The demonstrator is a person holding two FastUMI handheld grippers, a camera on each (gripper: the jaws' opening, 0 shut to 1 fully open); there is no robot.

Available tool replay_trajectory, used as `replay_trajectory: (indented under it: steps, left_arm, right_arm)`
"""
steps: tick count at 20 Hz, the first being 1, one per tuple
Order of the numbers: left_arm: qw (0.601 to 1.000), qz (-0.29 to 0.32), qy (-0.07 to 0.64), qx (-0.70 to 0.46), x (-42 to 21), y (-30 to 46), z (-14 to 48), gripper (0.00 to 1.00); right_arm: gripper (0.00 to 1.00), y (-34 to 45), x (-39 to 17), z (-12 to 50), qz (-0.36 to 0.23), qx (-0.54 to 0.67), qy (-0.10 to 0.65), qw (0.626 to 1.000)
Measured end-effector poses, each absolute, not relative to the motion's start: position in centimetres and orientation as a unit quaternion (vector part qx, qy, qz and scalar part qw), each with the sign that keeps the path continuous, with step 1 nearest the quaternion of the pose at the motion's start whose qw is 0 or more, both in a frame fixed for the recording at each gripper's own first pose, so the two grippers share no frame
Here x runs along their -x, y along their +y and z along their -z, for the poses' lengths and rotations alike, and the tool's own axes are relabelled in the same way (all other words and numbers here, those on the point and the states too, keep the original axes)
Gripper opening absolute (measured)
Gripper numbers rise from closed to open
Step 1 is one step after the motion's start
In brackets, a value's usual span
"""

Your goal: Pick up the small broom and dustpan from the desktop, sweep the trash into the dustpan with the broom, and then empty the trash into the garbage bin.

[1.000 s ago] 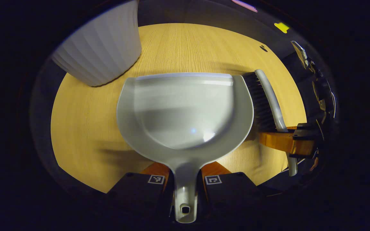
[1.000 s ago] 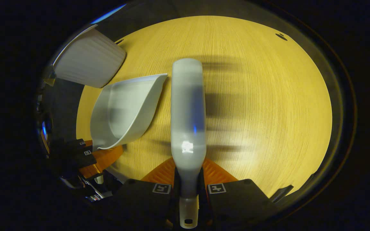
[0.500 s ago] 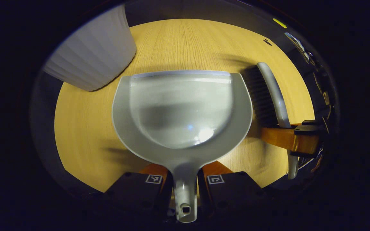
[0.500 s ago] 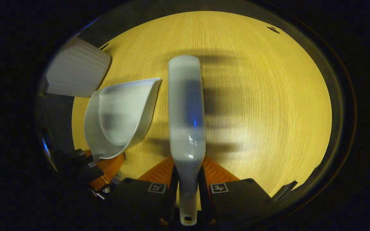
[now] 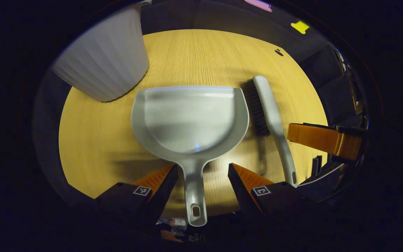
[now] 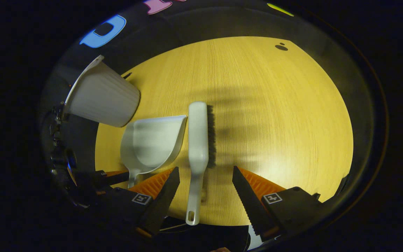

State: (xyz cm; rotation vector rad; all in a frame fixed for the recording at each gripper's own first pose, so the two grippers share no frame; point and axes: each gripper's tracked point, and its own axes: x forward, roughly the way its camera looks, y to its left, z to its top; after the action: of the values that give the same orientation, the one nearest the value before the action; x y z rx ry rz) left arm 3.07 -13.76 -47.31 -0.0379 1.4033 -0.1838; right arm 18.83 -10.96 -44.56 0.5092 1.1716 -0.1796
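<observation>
The grey dustpan (image 5: pixel 191 119) lies flat on the wooden desktop (image 5: pixel 93 133), its handle between the spread fingers of my left gripper (image 5: pixel 201 175), which is open and apart from it. Beside it on the right lies the small grey broom (image 5: pixel 271 115), bristles facing the pan. In the right gripper view the broom (image 6: pixel 198 140) lies on the desk with its handle between the wide-open fingers of my right gripper (image 6: pixel 205 178); the dustpan (image 6: pixel 152 143) sits to its left. The right gripper's orange finger (image 5: pixel 320 140) shows at the right of the left gripper view.
A white ribbed garbage bin (image 5: pixel 103 66) stands at the desk's far left, also seen as the bin (image 6: pixel 100 94) in the right gripper view. A small dark mark (image 6: pixel 281 47) sits near the desk's far edge. Open desktop stretches right of the broom.
Both grippers have opened and drawn back. The dustpan and the broom, held before, now lie released on the desk.
</observation>
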Motion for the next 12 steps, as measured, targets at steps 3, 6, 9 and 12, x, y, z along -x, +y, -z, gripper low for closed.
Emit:
replay_trajectory:
  steps: [3, 6, 9, 12]
  left_arm:
    - [0.784, 0.089, 0.614, 0.035, -3.3, -13.8, 42.9, 0.87]
    - [0.830, 0.085, 0.550, 0.044, -4.7, -13.6, 38.1, 0.87]
    - [0.889, 0.090, 0.449, 0.019, -7.4, -13.4, 31.6, 0.88]
    - [0.935, 0.097, 0.340, 0.010, -8.8, -13.8, 25.2, 0.87]
  right_arm:
    - [1.00, -12.1, -19.1, 40.0, 0.093, -0.233, 0.493, 0.833]
    - [0.99, -12.9, -20.5, 35.0, 0.096, -0.221, 0.418, 0.876]
    - [0.99, -13.7, -21.8, 29.4, 0.099, -0.189, 0.333, 0.919]
    - [0.98, -14.1, -23.6, 22.3, 0.100, -0.148, 0.221, 0.959]
